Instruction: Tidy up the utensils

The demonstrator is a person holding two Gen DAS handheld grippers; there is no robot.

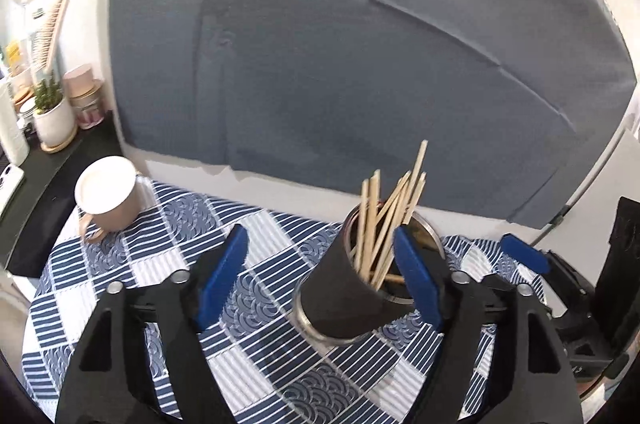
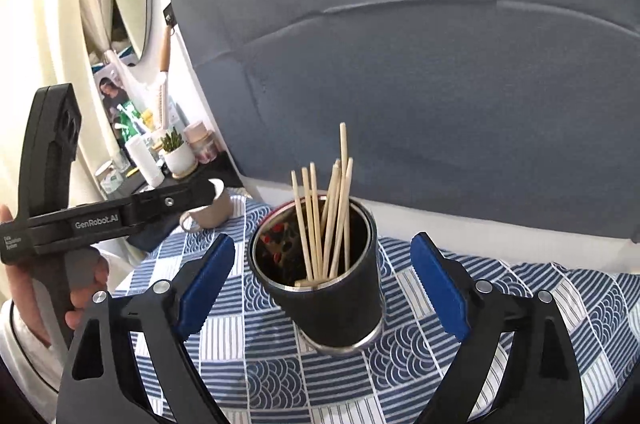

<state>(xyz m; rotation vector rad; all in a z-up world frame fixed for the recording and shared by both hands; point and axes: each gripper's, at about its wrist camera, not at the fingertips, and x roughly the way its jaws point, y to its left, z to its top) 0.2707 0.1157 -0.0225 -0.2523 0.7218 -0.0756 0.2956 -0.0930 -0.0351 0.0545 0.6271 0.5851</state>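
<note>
one tumbler (image 2: pixel 336 284), nine skewers (image 2: pixel 324 220)

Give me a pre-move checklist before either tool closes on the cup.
1. Right tool open: ok.
2. Left tool open: ok.
3. Black cup upright on the checked cloth: ok.
4. Wooden sticks inside cup: ok, leaning loosely.
5. Cup between right tool's fingers: ok, no contact visible.
6. Left tool clear of cup: cannot tell; one finger overlaps the rim.
7. Pink mug out of the way: ok.
</note>
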